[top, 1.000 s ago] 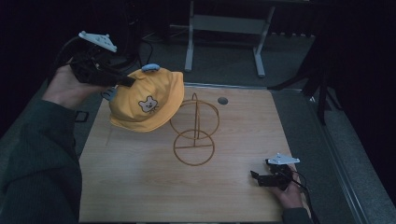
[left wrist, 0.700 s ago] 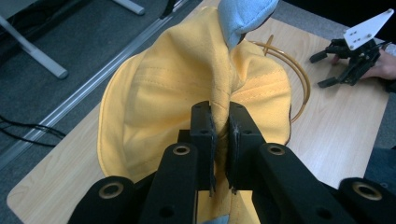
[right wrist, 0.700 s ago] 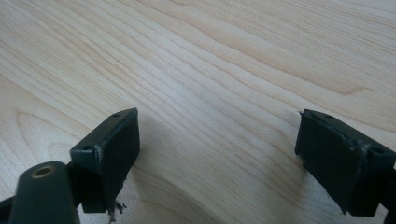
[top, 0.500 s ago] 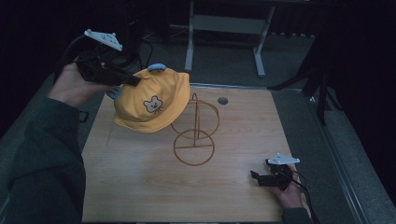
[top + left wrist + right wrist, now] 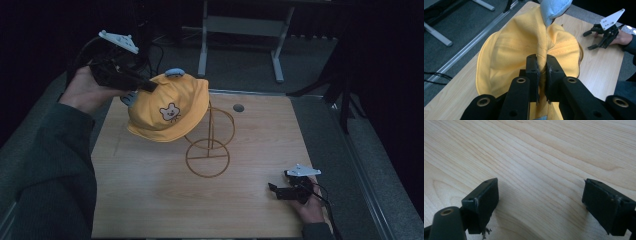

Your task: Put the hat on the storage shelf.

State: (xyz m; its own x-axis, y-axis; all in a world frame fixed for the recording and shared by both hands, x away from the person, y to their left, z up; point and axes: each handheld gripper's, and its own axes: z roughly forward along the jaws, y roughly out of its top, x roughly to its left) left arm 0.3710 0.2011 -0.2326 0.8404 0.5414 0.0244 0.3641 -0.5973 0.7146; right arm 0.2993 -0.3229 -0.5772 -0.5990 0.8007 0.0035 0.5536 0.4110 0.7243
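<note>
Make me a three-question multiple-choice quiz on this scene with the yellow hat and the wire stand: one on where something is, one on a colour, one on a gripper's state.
1. Where is the hat?
A. Flat on the table
B. Held in the air beside the wire stand
C. On the floor

2. What colour are the hat's ears?
A. Light blue
B. Red
C. Black

3. How are the right gripper jaws?
A. Shut on the hat
B. Shut on the stand
C. Open over bare table

Answers:
1 B, the left gripper pinches the hat's fabric and lifts it clear of the wood.
2 A, a pale blue ear sticks up from the crown.
3 C, wood grain shows between the wide-apart jaws.
</note>
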